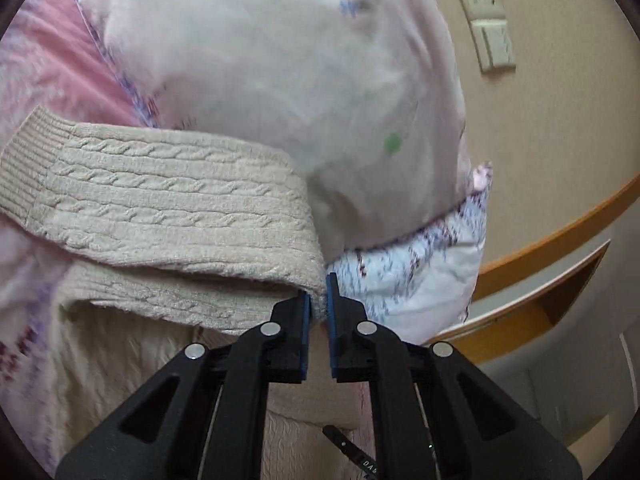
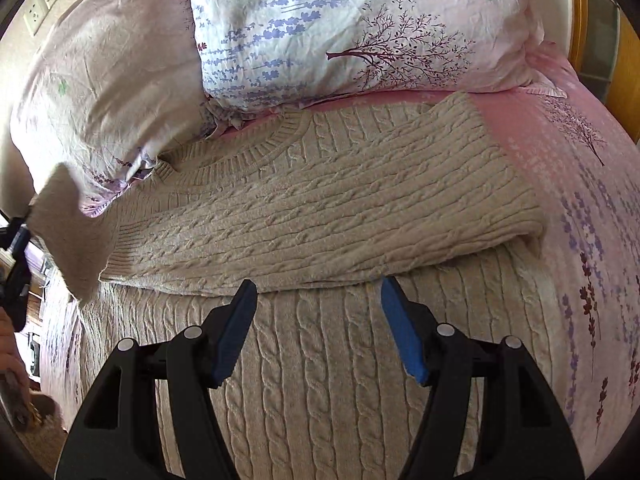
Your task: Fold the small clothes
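Observation:
A beige cable-knit sweater (image 2: 320,208) lies on the pink bed sheet (image 2: 580,208), one sleeve folded across its chest. My left gripper (image 1: 319,300) is shut on the sweater's edge (image 1: 172,200) and holds that part lifted off the bed. It shows at the far left of the right wrist view (image 2: 16,248), with the lifted knit (image 2: 68,232) hanging from it. My right gripper (image 2: 318,292) is open and empty, its blue pads (image 2: 236,332) just above the sweater's body, close to the folded sleeve's edge.
Two floral pillows (image 2: 340,32) lie right behind the sweater; one fills the left wrist view (image 1: 280,92). A wall with a socket and a switch (image 1: 486,20) and a wooden headboard rail (image 1: 560,232) stand to the right there.

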A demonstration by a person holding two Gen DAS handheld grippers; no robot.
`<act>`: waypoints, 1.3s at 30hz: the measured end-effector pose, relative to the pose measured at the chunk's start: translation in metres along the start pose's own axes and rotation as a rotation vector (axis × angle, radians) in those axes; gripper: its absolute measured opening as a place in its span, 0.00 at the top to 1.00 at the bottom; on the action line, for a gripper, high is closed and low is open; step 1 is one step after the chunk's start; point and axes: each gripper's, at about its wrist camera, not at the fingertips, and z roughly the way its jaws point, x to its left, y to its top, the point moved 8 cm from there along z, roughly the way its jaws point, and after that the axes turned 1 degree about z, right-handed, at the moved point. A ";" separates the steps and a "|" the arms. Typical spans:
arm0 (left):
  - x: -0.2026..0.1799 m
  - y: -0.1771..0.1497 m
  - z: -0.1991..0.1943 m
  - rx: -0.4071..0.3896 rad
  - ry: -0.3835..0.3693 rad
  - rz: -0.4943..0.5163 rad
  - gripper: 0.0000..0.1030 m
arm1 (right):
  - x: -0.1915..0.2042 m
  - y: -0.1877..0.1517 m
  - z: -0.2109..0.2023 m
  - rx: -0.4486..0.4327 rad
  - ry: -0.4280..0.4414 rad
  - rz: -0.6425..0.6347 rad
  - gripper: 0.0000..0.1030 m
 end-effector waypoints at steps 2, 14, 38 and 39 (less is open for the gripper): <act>0.009 -0.030 0.031 0.079 0.036 -0.013 0.93 | -0.001 0.000 -0.001 0.004 0.005 0.007 0.36; 0.067 -0.029 0.022 0.060 0.177 -0.165 0.67 | -0.005 -0.002 -0.006 -0.009 0.016 0.014 0.36; -0.067 -0.216 0.166 0.659 0.130 0.641 0.59 | -0.091 0.015 -0.035 -0.122 -0.031 0.195 0.36; -0.071 -0.218 0.161 0.675 0.092 0.640 0.53 | -0.093 0.015 -0.036 -0.124 -0.028 0.198 0.36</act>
